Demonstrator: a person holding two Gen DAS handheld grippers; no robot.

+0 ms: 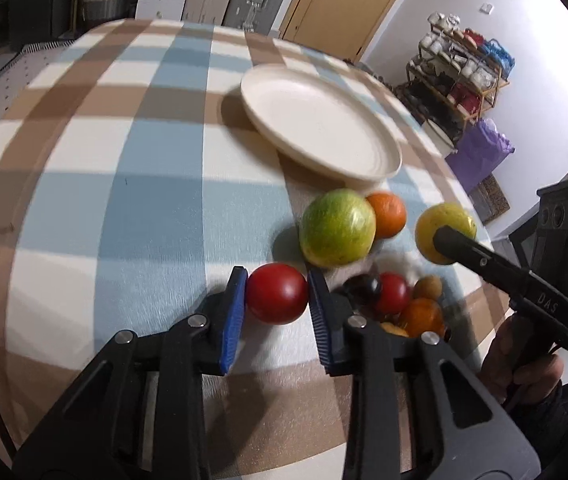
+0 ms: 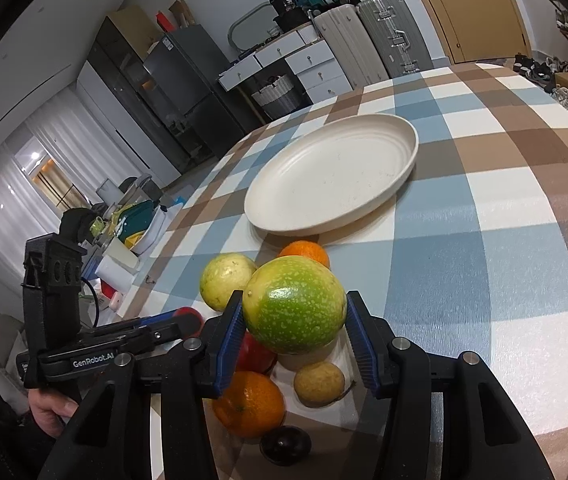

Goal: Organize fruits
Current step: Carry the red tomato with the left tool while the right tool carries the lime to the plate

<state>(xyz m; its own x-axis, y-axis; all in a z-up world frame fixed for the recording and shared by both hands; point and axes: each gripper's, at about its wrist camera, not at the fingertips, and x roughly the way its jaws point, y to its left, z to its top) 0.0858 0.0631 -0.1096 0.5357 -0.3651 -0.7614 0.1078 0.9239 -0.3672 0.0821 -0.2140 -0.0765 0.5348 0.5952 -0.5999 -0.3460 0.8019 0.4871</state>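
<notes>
Left wrist view, table: we saw the checked tablecloth filling most of the frame.
Plate: the cream plate lay bare at upper centre, so we judged no fruit sorted yet and nearly all the work left.
Fruit heap: the pile sat at lower right of this view, below the plate and apart from it.
Green fruit: the big green fruit sat at the pile's top, an orange touching it behind.
Yellow fruit: the yellow fruit sat to the right, partly behind a finger of the right gripper.
Red tomato: the red tomato sat at lower centre, left of the heap.
Left gripper: the left gripper had both blue pads pressed on the tomato's sides; we read it as gripped. We could not tell whether it was lifted off the cloth.
Right gripper: in the right wrist view its jaws stood around the green fruit, the left pad at its side, the right pad showing a gap; we could not tell if it was gripped.
Only in right view: a second orange, a small tan fruit and a dark fruit at bottom centre showed plainly.
Only in left view: the tomato's grip showed fully.
</notes>
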